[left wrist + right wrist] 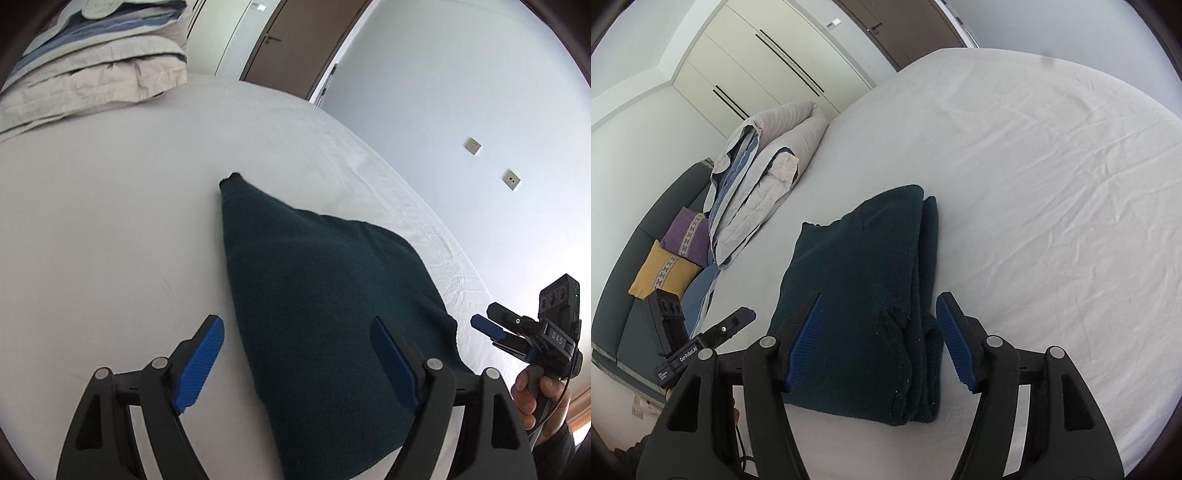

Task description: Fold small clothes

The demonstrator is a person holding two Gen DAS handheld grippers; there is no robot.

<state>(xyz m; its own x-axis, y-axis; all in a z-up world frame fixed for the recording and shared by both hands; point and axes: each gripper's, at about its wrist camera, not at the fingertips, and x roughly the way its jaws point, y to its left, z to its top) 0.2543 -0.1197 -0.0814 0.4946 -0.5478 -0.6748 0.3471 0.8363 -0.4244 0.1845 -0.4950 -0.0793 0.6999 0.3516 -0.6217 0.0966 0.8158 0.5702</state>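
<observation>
A dark green knitted garment (314, 295) lies folded on the white bed sheet (110, 221). In the right wrist view the garment (864, 295) shows as a stacked bundle with layered edges on its right side. My left gripper (299, 328) is open and empty, hovering over the garment's near end. My right gripper (879, 306) is open and empty, also above the garment's near end. The right gripper also shows at the right edge of the left wrist view (491, 325), beside the bed. The left gripper shows at the lower left of the right wrist view (738, 317).
A folded pale quilt (96, 62) lies at the far end of the bed; it also shows in the right wrist view (764, 177). Purple (687, 232) and yellow (665, 273) cushions sit on a dark sofa. A wardrobe (768, 62), a door (291, 40) and a wall stand behind.
</observation>
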